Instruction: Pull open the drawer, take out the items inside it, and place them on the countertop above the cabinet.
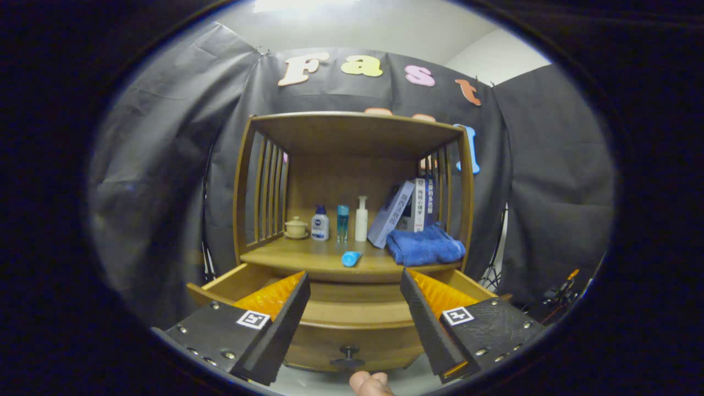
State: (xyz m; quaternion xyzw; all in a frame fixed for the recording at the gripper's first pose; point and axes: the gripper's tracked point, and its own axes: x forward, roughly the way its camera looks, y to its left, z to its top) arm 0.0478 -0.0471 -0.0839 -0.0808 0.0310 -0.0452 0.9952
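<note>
So the wooden drawer [352, 308] with the dark round knob [348, 352] sits pulled out below the wooden cabinet [352, 192], front panel sticking toward the camera. The claw [355, 324] hangs just above and in front of it, fingers spread wide with nothing between them, which makes sense if it's lining up to reach down inside. Can't see into the drawer from here, so no idea what's left in there. The table [308, 258] above the drawer already carries a small blue tube [351, 258] lying right at the front edge, probably just dropped there within easy reach, and a folded blue towel [423, 246] to its right. Further back stand a lidded ceramic cup [296, 227], three bottles [341, 221] in a row and some leaning books [404, 209], tucked out of the way. A fingertip [369, 383] pokes in below the knob.
</note>
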